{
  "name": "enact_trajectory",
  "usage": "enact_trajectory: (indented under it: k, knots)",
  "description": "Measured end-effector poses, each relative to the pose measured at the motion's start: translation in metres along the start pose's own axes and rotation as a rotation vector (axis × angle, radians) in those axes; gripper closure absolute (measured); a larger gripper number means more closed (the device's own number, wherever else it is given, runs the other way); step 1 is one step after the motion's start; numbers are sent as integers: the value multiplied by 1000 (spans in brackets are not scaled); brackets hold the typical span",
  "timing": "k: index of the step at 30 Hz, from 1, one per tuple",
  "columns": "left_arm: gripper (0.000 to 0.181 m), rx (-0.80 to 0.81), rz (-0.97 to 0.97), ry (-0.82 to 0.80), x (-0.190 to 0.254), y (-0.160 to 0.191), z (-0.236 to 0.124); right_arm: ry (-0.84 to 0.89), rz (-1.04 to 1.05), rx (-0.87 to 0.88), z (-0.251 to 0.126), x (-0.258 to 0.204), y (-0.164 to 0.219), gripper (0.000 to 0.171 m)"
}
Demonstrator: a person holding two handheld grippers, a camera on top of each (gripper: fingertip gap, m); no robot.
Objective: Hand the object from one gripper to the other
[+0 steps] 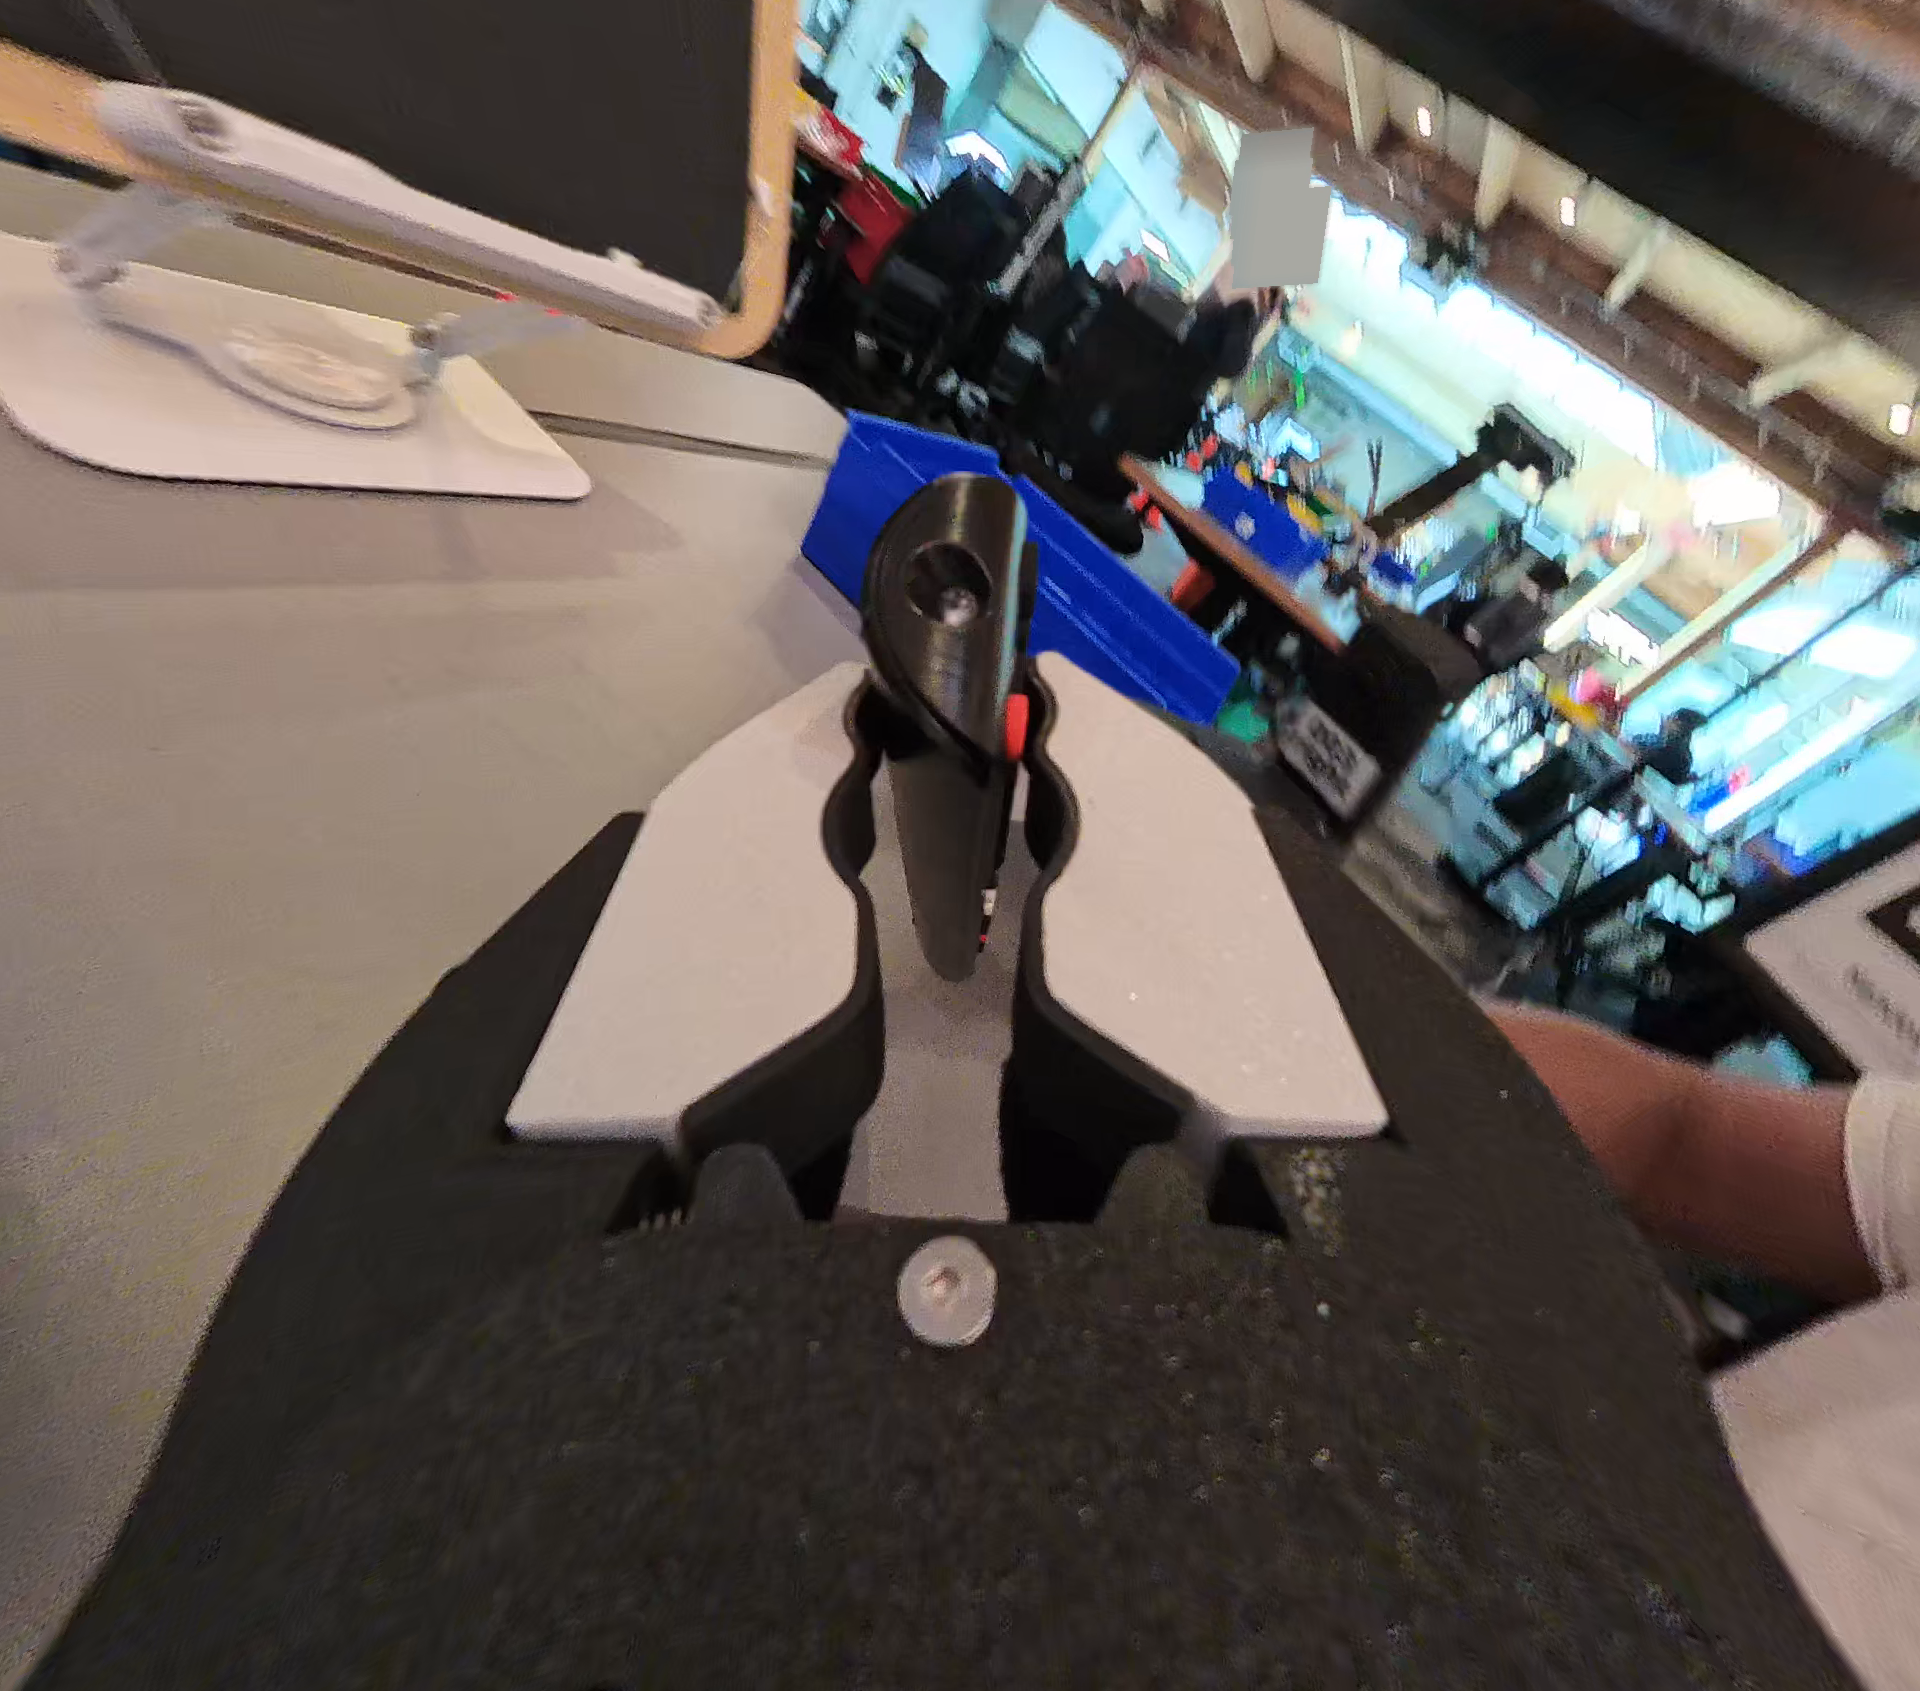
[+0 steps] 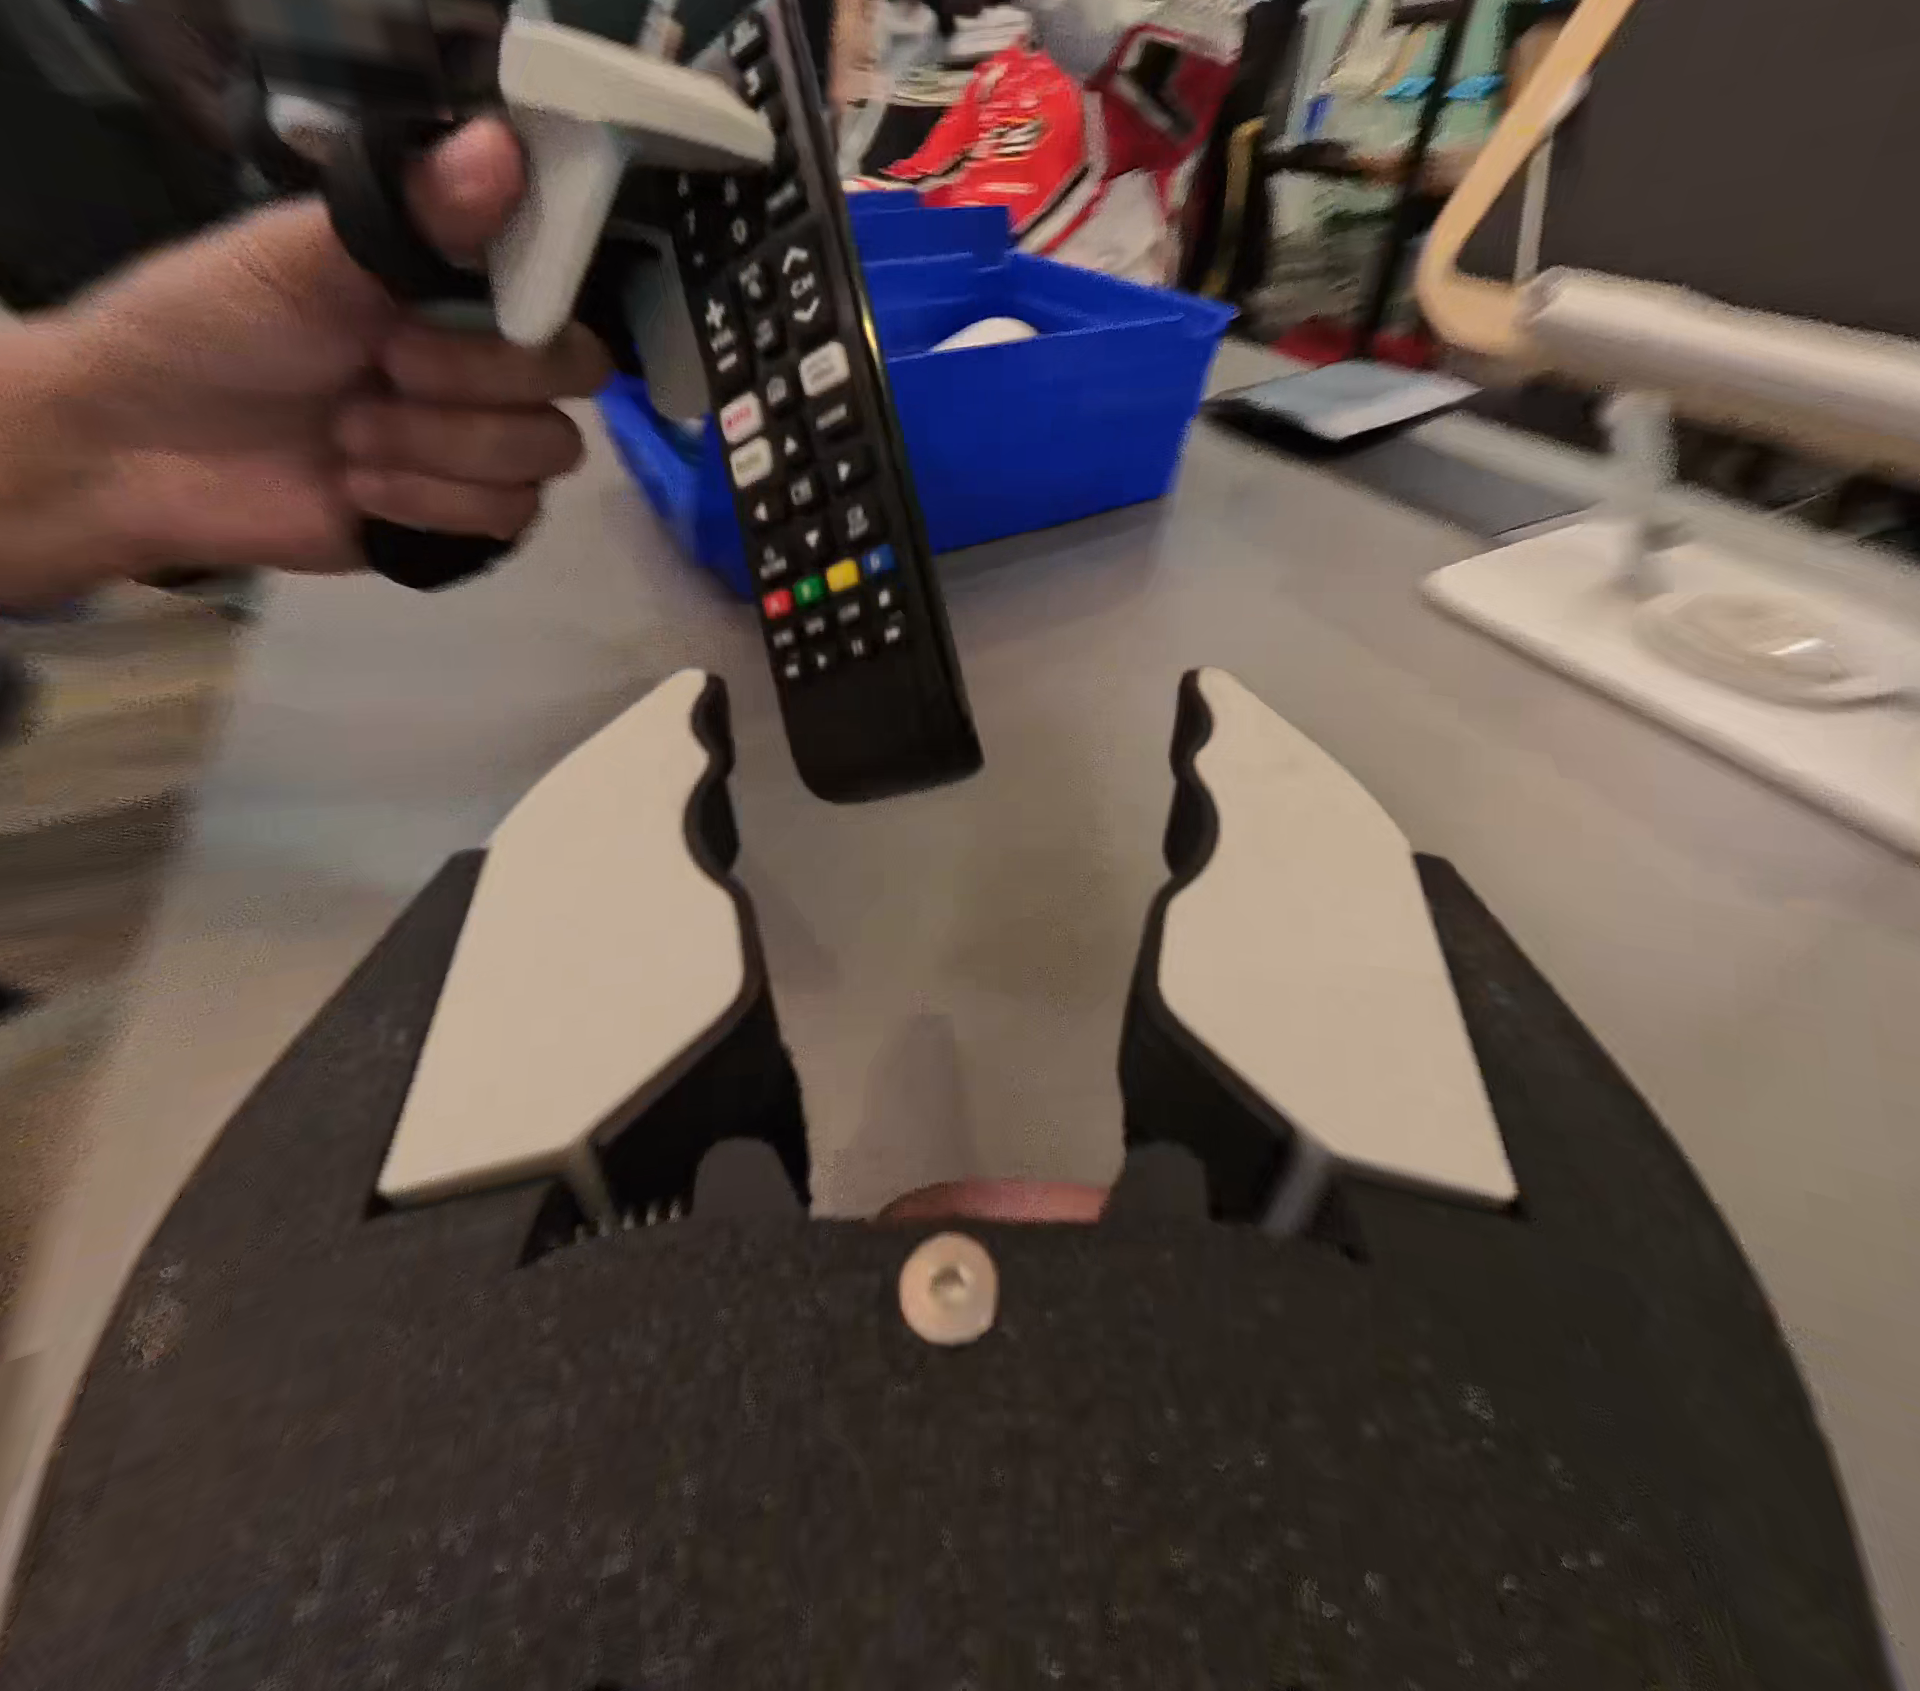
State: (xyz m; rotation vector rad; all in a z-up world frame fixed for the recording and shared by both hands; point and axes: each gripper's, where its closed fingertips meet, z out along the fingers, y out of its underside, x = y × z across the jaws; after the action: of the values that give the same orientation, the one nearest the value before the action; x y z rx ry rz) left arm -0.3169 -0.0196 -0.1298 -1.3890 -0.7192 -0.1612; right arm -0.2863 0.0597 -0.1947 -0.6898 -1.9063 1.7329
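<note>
A black remote control (image 2: 821,436) with many buttons hangs nearly upright in the air above the grey table (image 2: 1039,914). My left gripper (image 1: 948,696) is shut on the remote (image 1: 951,633), which shows end-on between its white fingers. In the right wrist view the left gripper (image 2: 727,187) grips the remote's upper half, held by a hand (image 2: 260,415). My right gripper (image 2: 951,691) is open and empty, its fingertips (image 2: 696,706) just below and either side of the remote's lower end, not touching it.
A blue plastic bin (image 2: 1039,394) holding a white object stands on the table behind the remote; it also shows in the left wrist view (image 1: 1039,581). A white stand with an arm (image 2: 1662,623) sits at the right, by a dark panel (image 2: 1766,31).
</note>
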Motion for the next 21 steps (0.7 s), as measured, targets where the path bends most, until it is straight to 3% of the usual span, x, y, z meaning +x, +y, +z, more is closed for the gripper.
enact_trajectory:
  k: [5,11,13,15,21]
  knots:
    - [157,129,-220,22,-12,-10,-8,300,-371,-21,7,-4,-1,95]
    - [157,73,-264,-9,-12,6,-1,380,-683,-129,21,-9,13,93]
    - [157,50,-265,0,-5,12,4,387,-727,-182,26,-7,22,94]
    - [157,19,-251,-8,0,20,10,431,-731,-200,25,-1,22,116]
    - [155,-15,-149,30,7,23,13,390,-690,-276,16,10,19,118]
